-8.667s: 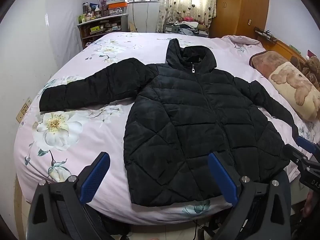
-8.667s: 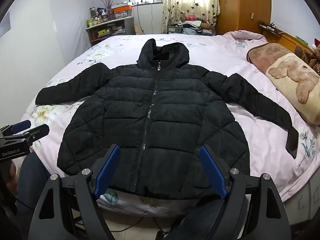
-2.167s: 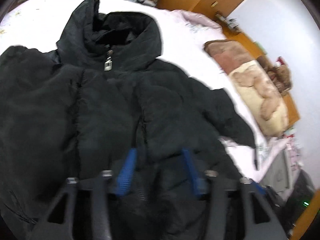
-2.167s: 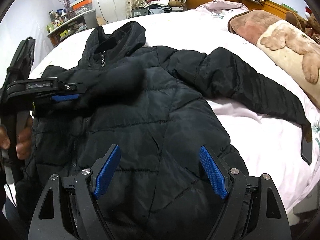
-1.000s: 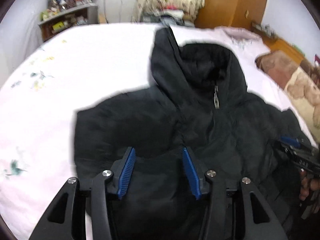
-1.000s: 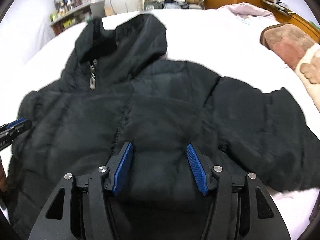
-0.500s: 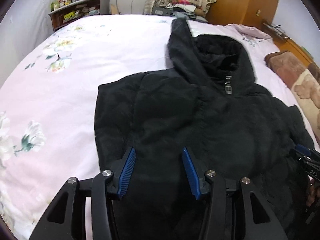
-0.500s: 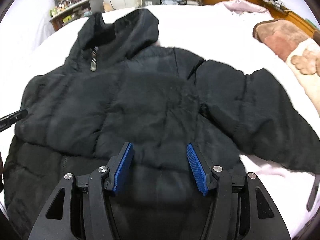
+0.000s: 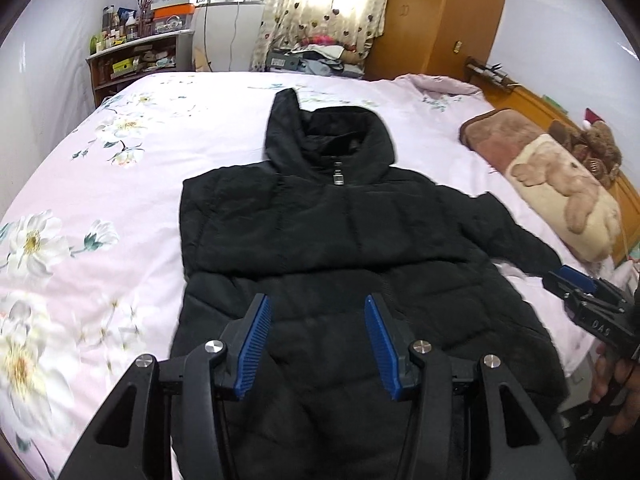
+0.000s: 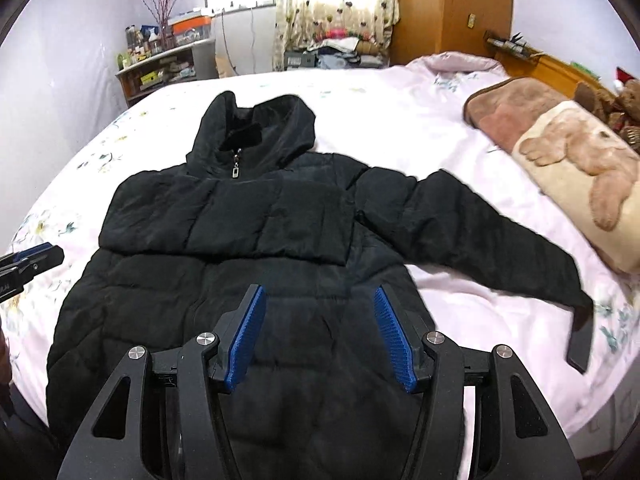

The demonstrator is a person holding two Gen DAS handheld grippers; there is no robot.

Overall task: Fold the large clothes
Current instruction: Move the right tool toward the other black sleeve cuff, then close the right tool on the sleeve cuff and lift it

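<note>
A black hooded puffer jacket (image 9: 340, 240) (image 10: 240, 240) lies face up on the bed, hood toward the far side. Its left sleeve is folded flat across the chest (image 10: 224, 220). The right sleeve (image 10: 480, 240) stretches out over the sheet to the right. My left gripper (image 9: 316, 336) hovers above the jacket's lower half, open, nothing between its blue pads. My right gripper (image 10: 320, 332) is likewise above the lower body of the jacket, open and holding nothing. Each gripper shows at the edge of the other's view: the right gripper (image 9: 588, 300), the left gripper (image 10: 28, 260).
The bed has a pink floral sheet (image 9: 80, 220). A bear-print pillow (image 9: 560, 184) and plush toys (image 9: 592, 144) lie at the right edge. A cluttered shelf (image 9: 132, 60), curtained window and wooden wardrobe (image 9: 440, 20) stand beyond the bed. A hand (image 9: 616, 384) holds the right gripper.
Both grippers have pulled back and risen from the jacket's chest, so the whole jacket and more of the bed are in view. The folded sleeve stays across the chest.
</note>
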